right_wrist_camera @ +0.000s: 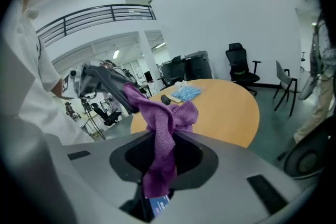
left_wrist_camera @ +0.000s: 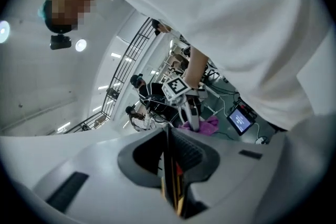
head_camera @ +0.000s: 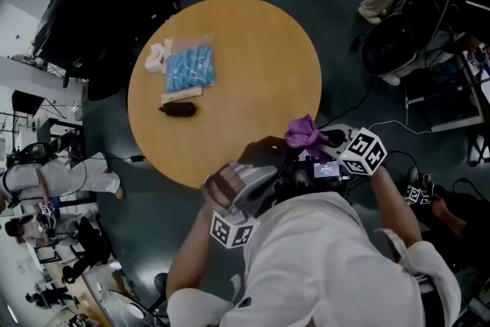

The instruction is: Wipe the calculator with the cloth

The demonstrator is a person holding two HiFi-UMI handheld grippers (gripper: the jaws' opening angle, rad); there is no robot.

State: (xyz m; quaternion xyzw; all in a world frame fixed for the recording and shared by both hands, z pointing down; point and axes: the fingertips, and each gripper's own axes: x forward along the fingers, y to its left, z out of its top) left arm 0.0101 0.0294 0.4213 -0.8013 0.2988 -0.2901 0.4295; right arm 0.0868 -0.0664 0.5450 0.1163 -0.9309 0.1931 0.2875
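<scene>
Head view, steeply down, shares the cloth [head_camera: 306, 132] with both gripper views.

A purple cloth [right_wrist_camera: 160, 118], bunched and crumpled, is pinched between the jaws of the right tool [right_wrist_camera: 163, 141]; its loose end spills forward past the tips. A thin dark calculator [left_wrist_camera: 171, 181], seen edge-on, is clamped between the jaws of the left tool [left_wrist_camera: 169, 139].

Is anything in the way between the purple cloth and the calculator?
No, nothing I can see. The right gripper holds the cloth, and the left gripper holds the calculator on edge. The two are close together, with nothing between them.
</scene>
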